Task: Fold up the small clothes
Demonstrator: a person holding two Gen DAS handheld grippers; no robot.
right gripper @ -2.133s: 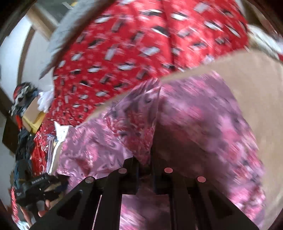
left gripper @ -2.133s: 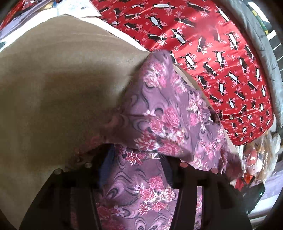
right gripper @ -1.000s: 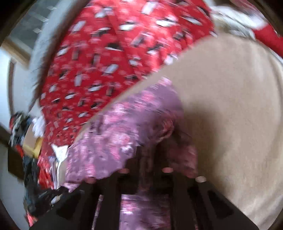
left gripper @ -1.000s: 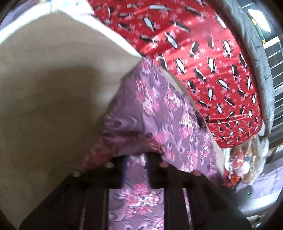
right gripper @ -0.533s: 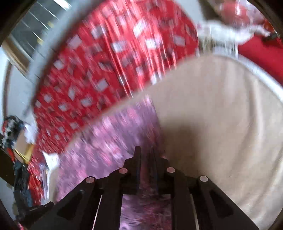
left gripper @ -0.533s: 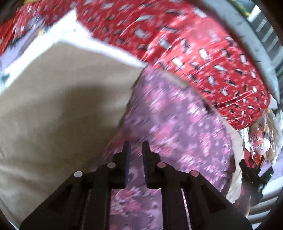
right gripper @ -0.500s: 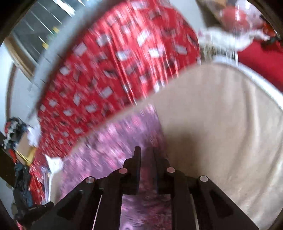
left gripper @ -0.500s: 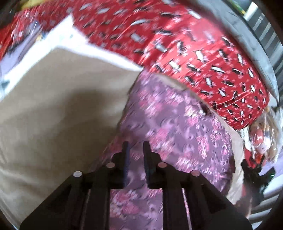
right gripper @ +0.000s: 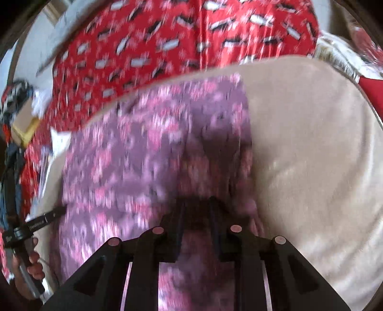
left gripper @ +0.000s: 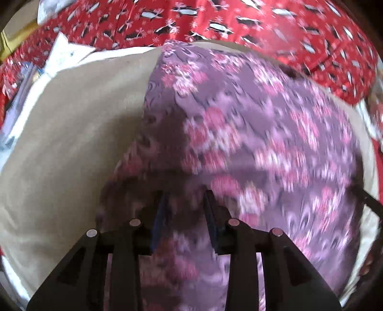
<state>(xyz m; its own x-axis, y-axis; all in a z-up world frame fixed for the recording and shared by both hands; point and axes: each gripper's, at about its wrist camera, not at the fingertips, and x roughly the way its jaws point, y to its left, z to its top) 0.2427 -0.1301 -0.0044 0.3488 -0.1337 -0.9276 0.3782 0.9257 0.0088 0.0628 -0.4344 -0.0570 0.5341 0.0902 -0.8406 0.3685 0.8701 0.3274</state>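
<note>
A purple garment with pink flowers (left gripper: 251, 134) lies spread on a beige padded surface (left gripper: 71, 134). My left gripper (left gripper: 185, 203) hovers over the garment's near left part. Its jaws are opening, with only cloth lying below the gap and nothing pinched. In the right wrist view the same garment (right gripper: 143, 155) fills the middle, its right edge running along the beige pad (right gripper: 311, 155). My right gripper (right gripper: 196, 210) stands slightly apart over that edge, with no cloth pressed between the pads. The left gripper (right gripper: 36, 224) shows at the far left, held by a hand (right gripper: 31, 265).
Red cloth with a penguin print (left gripper: 239, 21) lies beyond the pad's far edge, also as red cloth (right gripper: 155, 47) in the right view. White papers (left gripper: 64, 55) sit at the far left corner. A box and clutter (right gripper: 21, 119) lie left of the pad.
A second ago both grippers were shut on lifted folds of the garment. They have let go, the jaws stand apart, and the garment now lies flat on the pad.
</note>
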